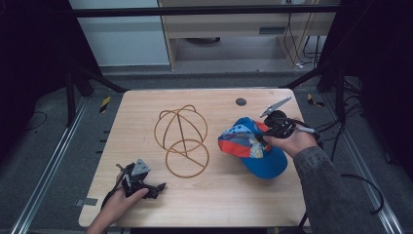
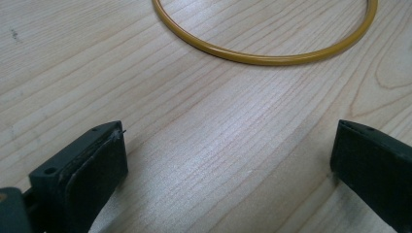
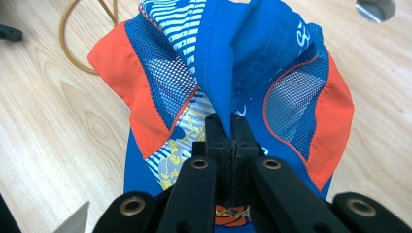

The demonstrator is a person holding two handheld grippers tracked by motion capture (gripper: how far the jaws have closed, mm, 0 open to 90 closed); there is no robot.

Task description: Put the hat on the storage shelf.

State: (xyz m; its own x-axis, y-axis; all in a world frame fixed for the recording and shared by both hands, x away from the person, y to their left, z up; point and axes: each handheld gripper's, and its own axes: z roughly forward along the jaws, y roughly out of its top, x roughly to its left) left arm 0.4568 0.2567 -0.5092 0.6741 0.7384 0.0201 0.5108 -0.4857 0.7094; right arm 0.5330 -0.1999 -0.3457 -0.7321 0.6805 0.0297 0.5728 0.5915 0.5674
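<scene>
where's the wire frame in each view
High view: wire frame at table centre, left of the cap.
Left gripper view: its ring curves across the top, beyond the open fingers.
Right gripper view: a bit of it at top left, behind the cap.
Shared landmark: the wooden table.

Left gripper (image 1: 160, 185): black frame, grey three-cornered plate on top, black jaws with screw holes. Right gripper (image 1: 265, 138): black, brass-coloured pivot screws, grey plate, dark trailing cable. Right sleeve (image 1: 325, 190): grey, long. Left forearm bare.
</scene>
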